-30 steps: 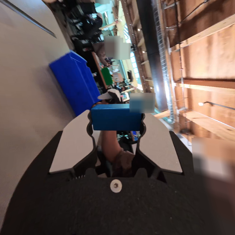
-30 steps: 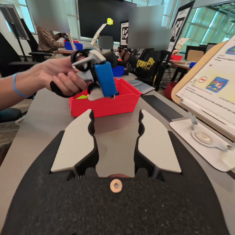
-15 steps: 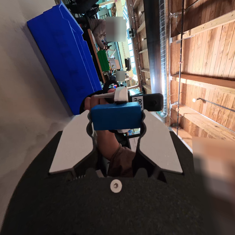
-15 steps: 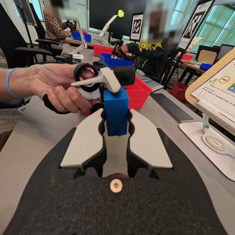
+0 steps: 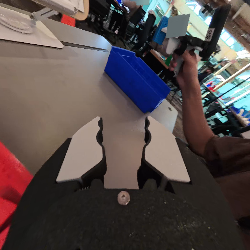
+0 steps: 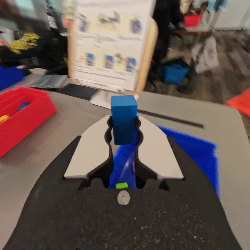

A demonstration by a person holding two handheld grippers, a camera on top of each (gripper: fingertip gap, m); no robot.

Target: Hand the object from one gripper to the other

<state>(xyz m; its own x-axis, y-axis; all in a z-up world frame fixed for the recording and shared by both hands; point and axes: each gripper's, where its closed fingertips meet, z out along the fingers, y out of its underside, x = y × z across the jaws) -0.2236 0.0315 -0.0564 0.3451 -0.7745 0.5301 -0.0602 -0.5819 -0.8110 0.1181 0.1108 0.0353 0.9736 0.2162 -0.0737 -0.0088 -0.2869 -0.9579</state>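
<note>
Your right gripper [image 6: 123, 120] pinches the blue block [image 6: 123, 119] between its fingertips; the block stands upright, its top rising past the tips. Directly beneath it lies the blue bin [image 6: 189, 146], on the grey table [image 6: 67, 128], with a small green piece [image 6: 121, 185] visible inside. The red bin [image 6: 24, 116] sits well to the left of the blue bin. Your left gripper [image 5: 123, 121] is spread wide and empty, hovering over the table on the near side of the blue bin [image 5: 135, 79].
</note>
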